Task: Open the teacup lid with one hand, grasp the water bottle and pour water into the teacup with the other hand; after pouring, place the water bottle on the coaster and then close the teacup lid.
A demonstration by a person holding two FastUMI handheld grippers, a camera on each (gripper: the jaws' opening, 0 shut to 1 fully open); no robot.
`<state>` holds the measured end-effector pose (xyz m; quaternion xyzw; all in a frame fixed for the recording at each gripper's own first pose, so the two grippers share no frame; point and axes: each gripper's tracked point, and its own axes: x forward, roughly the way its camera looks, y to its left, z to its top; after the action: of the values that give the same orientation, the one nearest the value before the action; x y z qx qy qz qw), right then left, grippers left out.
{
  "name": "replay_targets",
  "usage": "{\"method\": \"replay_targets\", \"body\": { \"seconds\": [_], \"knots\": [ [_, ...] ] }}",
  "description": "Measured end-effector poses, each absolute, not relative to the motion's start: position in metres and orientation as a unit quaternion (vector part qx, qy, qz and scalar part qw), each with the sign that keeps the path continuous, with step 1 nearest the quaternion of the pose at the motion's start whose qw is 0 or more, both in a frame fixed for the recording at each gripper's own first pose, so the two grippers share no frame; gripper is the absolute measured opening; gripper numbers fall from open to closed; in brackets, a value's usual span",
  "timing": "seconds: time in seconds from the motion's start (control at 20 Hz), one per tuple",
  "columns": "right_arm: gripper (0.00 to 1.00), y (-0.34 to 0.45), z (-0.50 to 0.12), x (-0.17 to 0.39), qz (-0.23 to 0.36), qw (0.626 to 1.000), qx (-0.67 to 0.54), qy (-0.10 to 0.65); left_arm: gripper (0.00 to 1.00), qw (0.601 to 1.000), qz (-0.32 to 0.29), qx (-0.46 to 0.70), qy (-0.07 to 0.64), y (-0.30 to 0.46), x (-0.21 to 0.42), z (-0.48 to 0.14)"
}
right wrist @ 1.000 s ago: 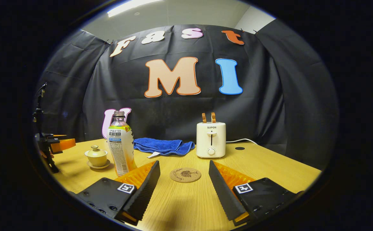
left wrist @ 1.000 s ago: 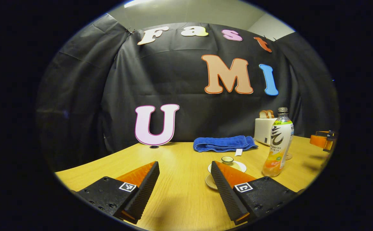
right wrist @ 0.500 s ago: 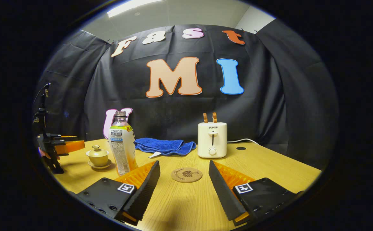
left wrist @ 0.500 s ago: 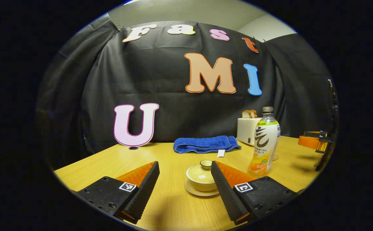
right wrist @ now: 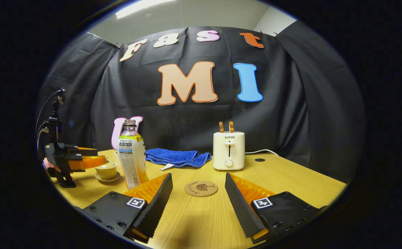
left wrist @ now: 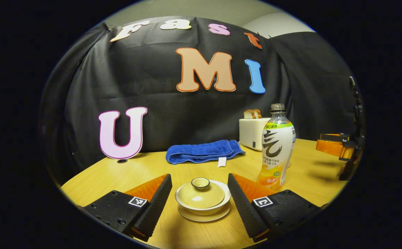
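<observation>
- Left tool (left wrist: 199, 188) hung low over the desk (left wrist: 142, 171), its two fingers spread wide, one on each side of the lidded teacup (left wrist: 202, 199); neither finger touched it; from the right gripper view the same tool (right wrist: 80, 160) sat level with the cup's top.
- Lid (left wrist: 200, 193) was on the cup, knob (left wrist: 200, 182) up, cup on its saucer (left wrist: 204, 216); opening step not yet done, judged about to begin.
- Water bottle (left wrist: 276, 147) stood upright just beside the cup, cap off as far as could be told; not grasped.
- Right tool (right wrist: 198, 193) was spread and empty, low over the desk, aimed at the round coaster (right wrist: 201, 188); coaster bare.
- Blue towel (right wrist: 177, 157) and toaster (right wrist: 228, 150) stood at the back, well apart from the work.
- Left to do, by my reckoning: lift lid; grasp bottle; pour; bottle to coaster; lid back on.
</observation>
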<state>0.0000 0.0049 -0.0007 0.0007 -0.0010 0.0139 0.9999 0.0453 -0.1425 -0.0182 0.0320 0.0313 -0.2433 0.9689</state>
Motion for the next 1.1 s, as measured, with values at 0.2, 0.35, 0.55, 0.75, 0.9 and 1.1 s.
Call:
{"method": "replay_targets", "body": {
  "seconds": [0.2,0.35,0.55,0.75,0.9,1.1],
  "knots": [
    [0.96,0.005,-0.001,0.000,0.014,1.000,0.001,-0.001,0.93,0.964,-0.259,0.031,0.045,-0.150,0.052,-0.022],
    [0.94,0.005,0.000,0.000,0.014,1.000,0.001,-0.001,0.93,0.961,-0.268,0.028,0.062,-0.153,0.055,-0.027],
    [0.94,0.005,0.000,0.000,0.014,1.000,0.001,-0.001,0.83,0.960,-0.268,0.033,0.075,-0.155,0.061,-0.030],
    [0.99,0.005,-0.001,0.000,0.014,1.000,0.001,-0.001,0.65,0.961,-0.264,0.035,0.070,-0.154,0.066,-0.029],
    [0.96,0.005,-0.001,0.000,0.014,1.000,0.001,-0.001,0.50,0.962,-0.264,0.034,0.066,-0.154,0.068,-0.028],
    [0.99,0.005,-0.001,0.000,0.014,1.000,0.001,-0.001,0.33,0.963,-0.262,0.028,0.059,-0.152,0.068,-0.024]
  ]
}}
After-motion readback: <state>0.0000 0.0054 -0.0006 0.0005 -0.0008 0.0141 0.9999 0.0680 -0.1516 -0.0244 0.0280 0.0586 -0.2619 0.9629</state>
